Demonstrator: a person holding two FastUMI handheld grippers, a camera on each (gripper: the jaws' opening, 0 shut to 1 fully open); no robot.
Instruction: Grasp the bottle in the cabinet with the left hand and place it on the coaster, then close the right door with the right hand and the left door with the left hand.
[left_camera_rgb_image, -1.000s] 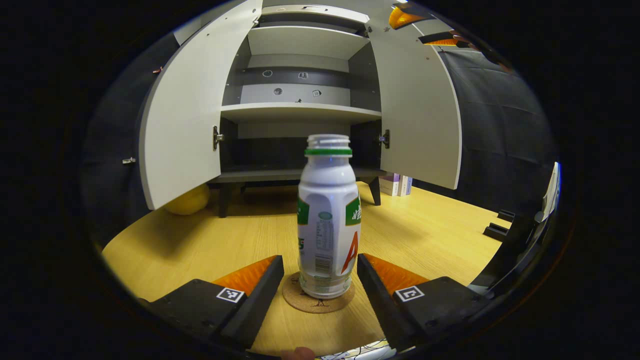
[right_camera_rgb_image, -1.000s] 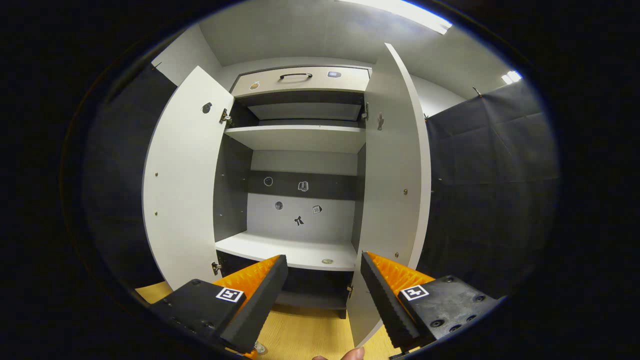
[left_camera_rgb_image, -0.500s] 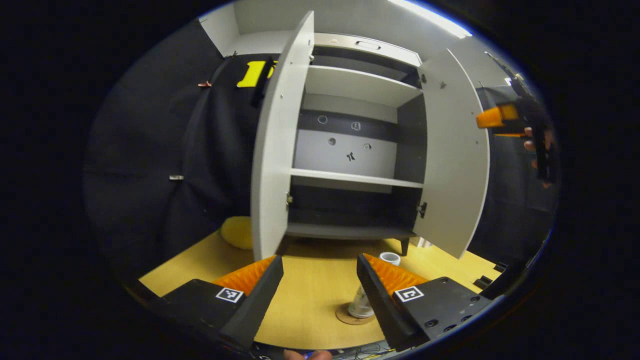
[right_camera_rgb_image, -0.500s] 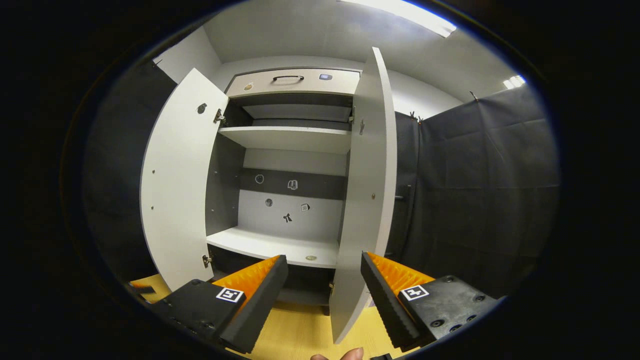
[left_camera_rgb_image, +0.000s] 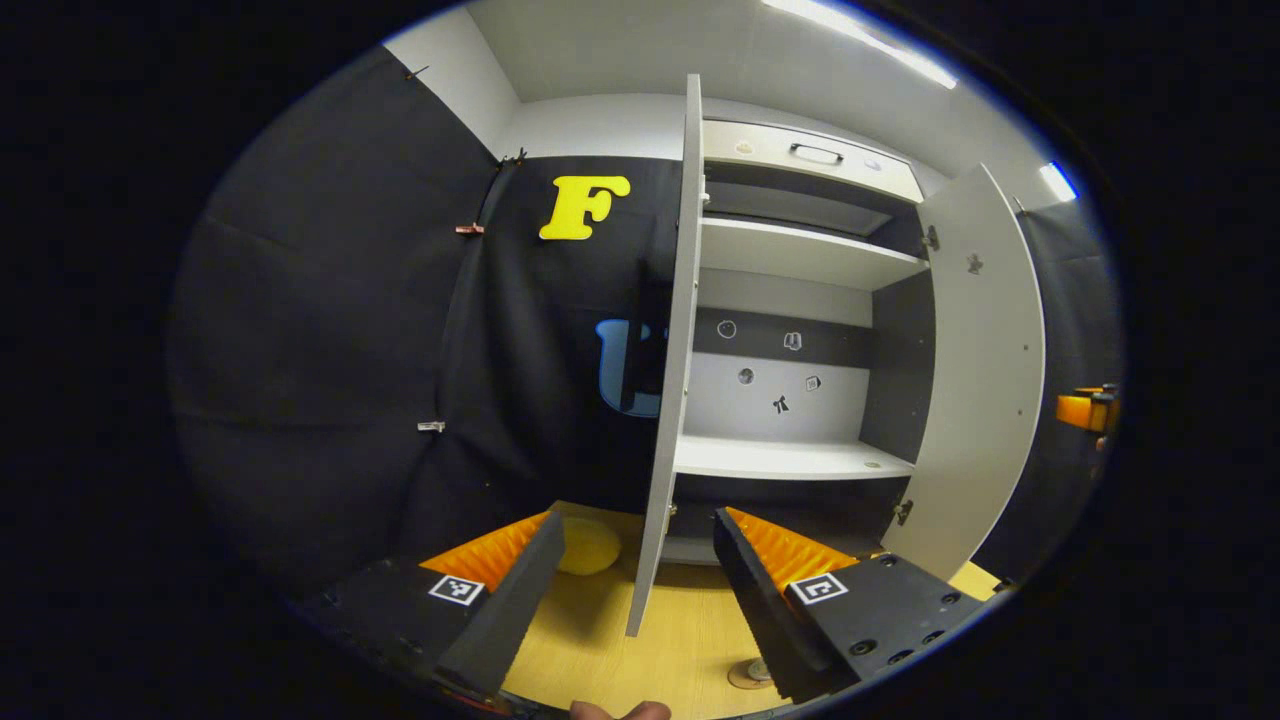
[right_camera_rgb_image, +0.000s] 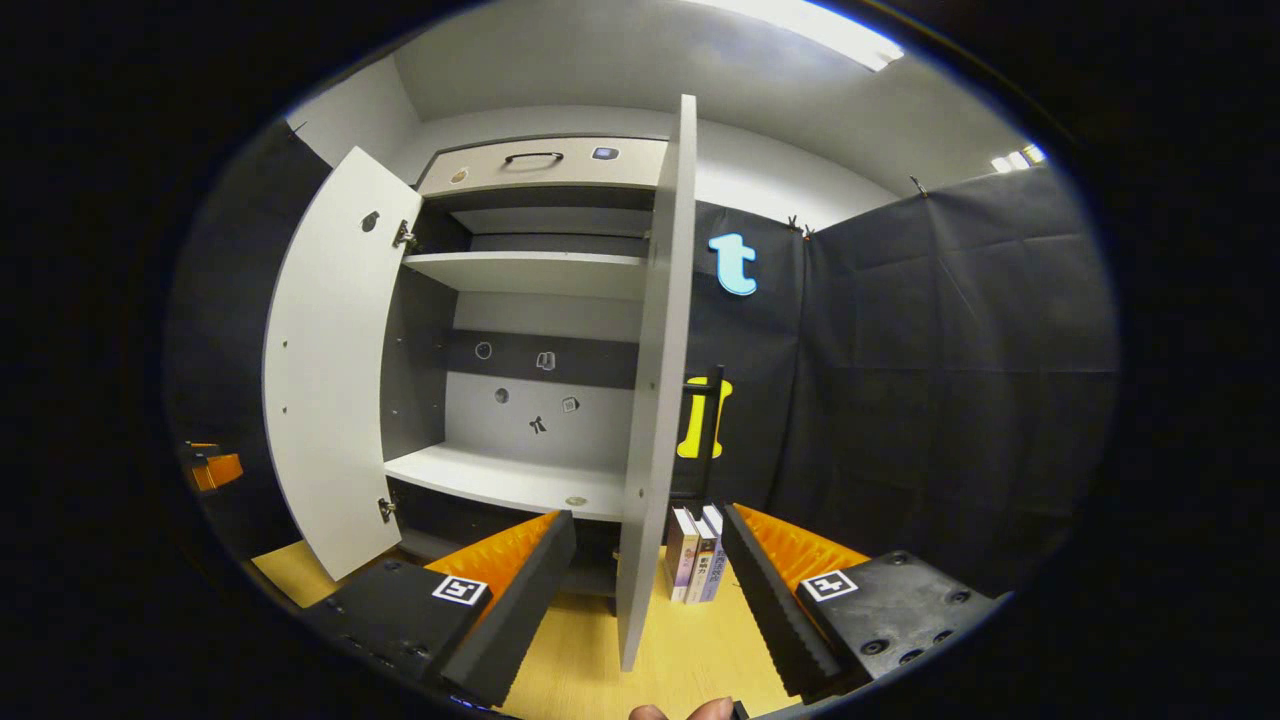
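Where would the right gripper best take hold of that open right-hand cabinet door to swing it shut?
Probably not by pinching. The right door stands edge-on between the open fingers of the right gripper, a thin flat panel. Likely best to come from its outer face, on the books' side, and push near the free front edge, far from the hinges.

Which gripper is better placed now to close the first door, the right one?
Right. The right gripper is open with the right door's edge between its fingers. The left gripper faces the left door, which closes afterwards.
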